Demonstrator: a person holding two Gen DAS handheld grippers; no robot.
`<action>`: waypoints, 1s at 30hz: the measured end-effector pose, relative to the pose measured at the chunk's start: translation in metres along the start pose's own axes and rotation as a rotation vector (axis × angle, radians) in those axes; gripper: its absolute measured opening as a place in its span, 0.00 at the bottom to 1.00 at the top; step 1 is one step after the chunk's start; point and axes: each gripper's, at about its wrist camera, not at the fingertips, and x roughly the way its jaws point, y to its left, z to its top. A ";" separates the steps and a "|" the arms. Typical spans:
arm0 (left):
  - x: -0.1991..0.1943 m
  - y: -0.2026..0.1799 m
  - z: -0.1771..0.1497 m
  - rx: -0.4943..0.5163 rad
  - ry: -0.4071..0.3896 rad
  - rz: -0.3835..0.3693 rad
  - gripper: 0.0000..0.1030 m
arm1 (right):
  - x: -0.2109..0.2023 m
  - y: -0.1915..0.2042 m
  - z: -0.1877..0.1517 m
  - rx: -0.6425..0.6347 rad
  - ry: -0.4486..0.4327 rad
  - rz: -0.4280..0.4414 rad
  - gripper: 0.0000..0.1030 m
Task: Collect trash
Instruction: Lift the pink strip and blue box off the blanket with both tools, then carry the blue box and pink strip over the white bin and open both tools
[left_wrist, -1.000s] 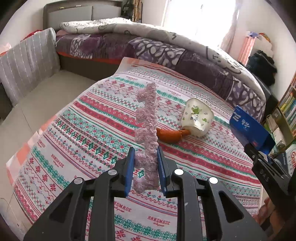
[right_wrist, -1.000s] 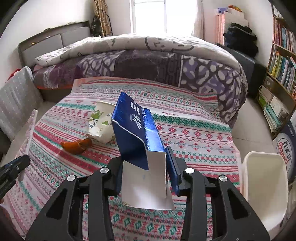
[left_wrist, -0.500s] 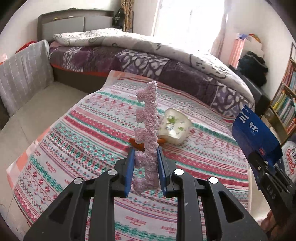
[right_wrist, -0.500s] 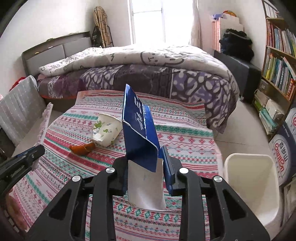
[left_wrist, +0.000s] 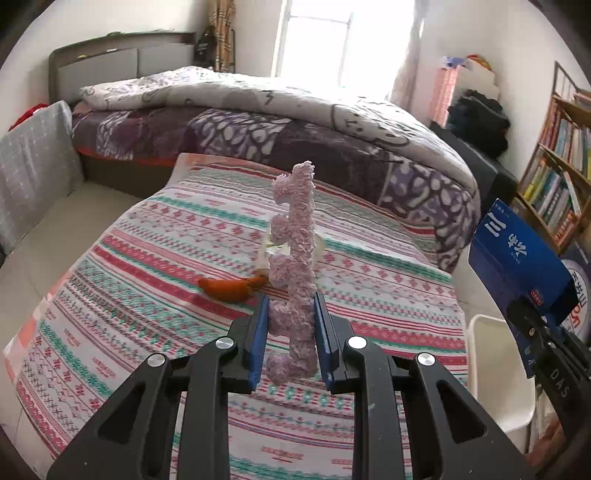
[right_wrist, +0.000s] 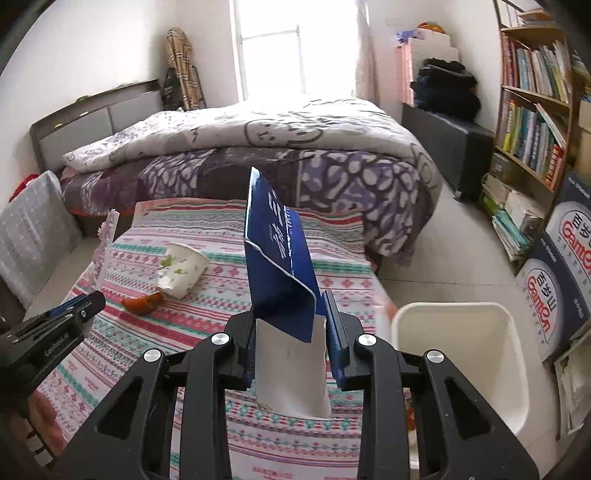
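Left gripper (left_wrist: 290, 341): fingers clenched on pink strip (left_wrist: 295, 258), long axis upright. Right gripper (right_wrist: 291, 341): fingers clamped on blue carton (right_wrist: 279, 258), also upright. Bin (right_wrist: 476, 369) sits just right of the table (right_wrist: 207, 369); right hand nearer, likely drops first.

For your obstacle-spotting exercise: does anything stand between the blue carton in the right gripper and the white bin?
Nothing visible does. The flattened blue paper carton is held above the striped cloth, and the white plastic bin stands open-topped just right of it, with clear air between.
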 end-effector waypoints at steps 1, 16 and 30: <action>-0.001 -0.004 -0.001 0.007 -0.001 -0.004 0.23 | -0.003 -0.006 0.000 0.007 -0.003 -0.008 0.27; -0.002 -0.074 -0.013 0.118 0.004 -0.071 0.23 | -0.023 -0.092 -0.005 0.130 0.005 -0.123 0.28; -0.002 -0.143 -0.033 0.218 0.019 -0.143 0.23 | -0.031 -0.171 -0.023 0.276 0.099 -0.230 0.36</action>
